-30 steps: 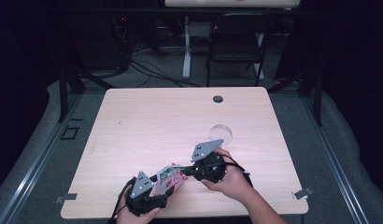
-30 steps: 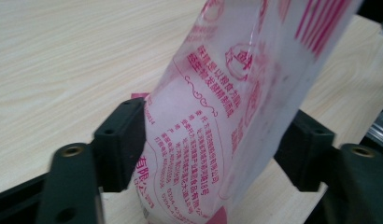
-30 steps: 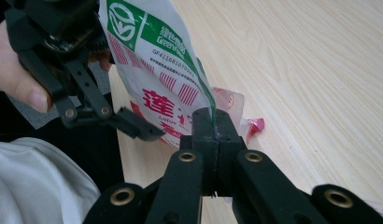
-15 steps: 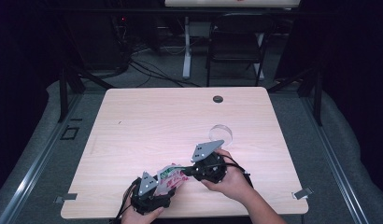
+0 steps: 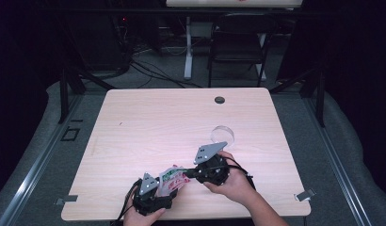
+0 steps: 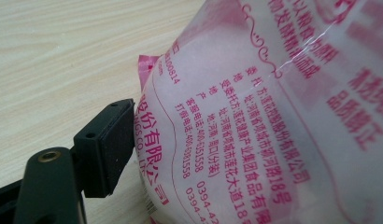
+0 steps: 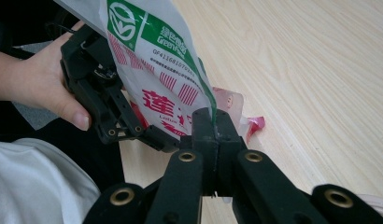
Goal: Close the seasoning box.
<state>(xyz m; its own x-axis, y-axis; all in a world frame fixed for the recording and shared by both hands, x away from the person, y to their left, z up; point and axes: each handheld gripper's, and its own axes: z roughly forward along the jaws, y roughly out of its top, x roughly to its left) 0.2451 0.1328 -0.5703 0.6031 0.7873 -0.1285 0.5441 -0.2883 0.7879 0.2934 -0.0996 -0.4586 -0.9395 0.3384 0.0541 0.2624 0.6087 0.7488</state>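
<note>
Left tool (image 5: 159,187) lower over table (image 5: 148,122)

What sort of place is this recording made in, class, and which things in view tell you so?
Probably a lab or studio set up for recording, not a home. A bare wooden table stands on grey carpet ringed by dark curtains, loose cables trail across the floor behind it, and a folding chair sits beside a desk leg.

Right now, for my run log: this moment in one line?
bag: over table | right claw: shut on bag | left claw: just opened, bag between
</note>
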